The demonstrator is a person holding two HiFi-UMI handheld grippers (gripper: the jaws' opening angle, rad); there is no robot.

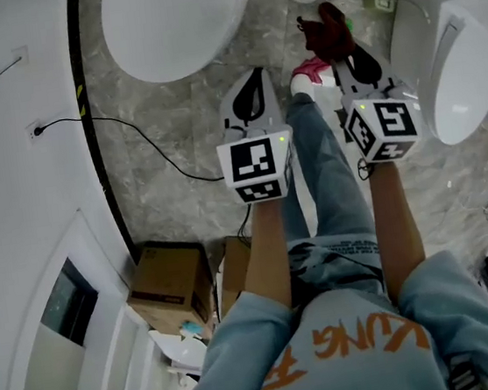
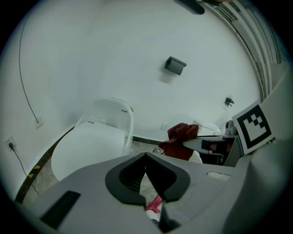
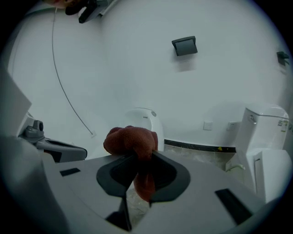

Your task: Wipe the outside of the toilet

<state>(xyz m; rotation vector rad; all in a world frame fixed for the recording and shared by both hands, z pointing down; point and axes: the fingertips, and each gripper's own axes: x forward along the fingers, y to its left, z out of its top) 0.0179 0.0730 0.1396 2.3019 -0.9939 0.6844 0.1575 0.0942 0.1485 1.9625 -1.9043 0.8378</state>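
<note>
The right claw (image 3: 137, 157) is clamping the red cloth (image 3: 132, 139) for wiping the right toilet (image 1: 463, 74). The left claw (image 2: 147, 157) is hanging closed, empty.

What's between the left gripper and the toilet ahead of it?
Nothing: the head view shows only bare grey floor between the left gripper and the toilet.

A dark red cloth (image 3: 132, 142), bunched and crumpled, is pinched between the jaws of the right gripper (image 3: 137, 170), with one end hanging below them. A white toilet (image 1: 171, 20) with a plain oval top stands ahead on the left; a second white toilet (image 1: 463, 74) stands near on the right
</note>
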